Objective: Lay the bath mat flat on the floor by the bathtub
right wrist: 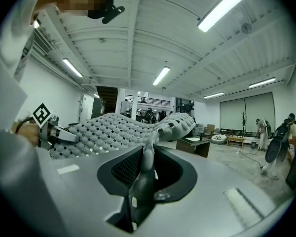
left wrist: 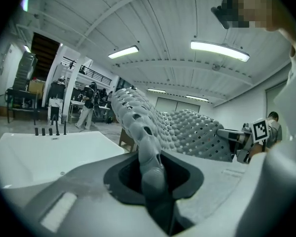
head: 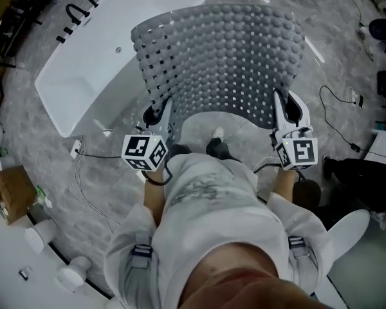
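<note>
Overhead, bath mat whole, bathtub left

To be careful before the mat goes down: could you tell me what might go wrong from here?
The left gripper and right gripper pinch the bath mat only at its near edge, so it might slip. Its far end droops and could fold under. It hangs near the bathtub and might land on its rim.
</note>
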`<state>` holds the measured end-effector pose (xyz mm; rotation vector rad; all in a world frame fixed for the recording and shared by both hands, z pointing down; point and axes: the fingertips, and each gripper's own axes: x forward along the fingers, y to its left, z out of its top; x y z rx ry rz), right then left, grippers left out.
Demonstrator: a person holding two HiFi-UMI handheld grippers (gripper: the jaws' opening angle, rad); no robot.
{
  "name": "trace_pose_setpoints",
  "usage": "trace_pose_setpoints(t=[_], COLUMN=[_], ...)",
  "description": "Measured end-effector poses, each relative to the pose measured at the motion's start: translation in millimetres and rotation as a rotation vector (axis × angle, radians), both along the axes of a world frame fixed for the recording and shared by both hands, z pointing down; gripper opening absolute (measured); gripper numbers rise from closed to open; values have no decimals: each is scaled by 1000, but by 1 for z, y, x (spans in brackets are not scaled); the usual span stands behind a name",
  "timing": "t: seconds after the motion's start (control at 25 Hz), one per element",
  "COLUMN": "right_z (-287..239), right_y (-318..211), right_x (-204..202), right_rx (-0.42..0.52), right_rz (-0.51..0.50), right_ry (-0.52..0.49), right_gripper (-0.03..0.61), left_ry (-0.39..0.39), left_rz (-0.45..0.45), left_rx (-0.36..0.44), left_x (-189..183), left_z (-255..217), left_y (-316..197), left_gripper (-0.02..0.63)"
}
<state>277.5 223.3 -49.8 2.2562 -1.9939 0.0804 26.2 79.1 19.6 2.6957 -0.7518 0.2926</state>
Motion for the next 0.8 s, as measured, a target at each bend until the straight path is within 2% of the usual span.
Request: trace_pose_setpoints(t=[0.36,0.6,0.8], right_z=[30,55,73], right_y=[-36,-63,-80], right_x=[24,13,6], right_rx=[-53,-114,-158], right_rz=[-131,-209,-260], right_ry=[-26,-45,-29], right_gripper=[72,74,74], left_ry=[-41,-76,-73], left_rz=[-125,-208,-261], left_rx=[-43,-54,-102], left_x=[0,-17,-30], left_z=[27,48,76], left_y=[6,4,2], left_gripper=[78,78,78])
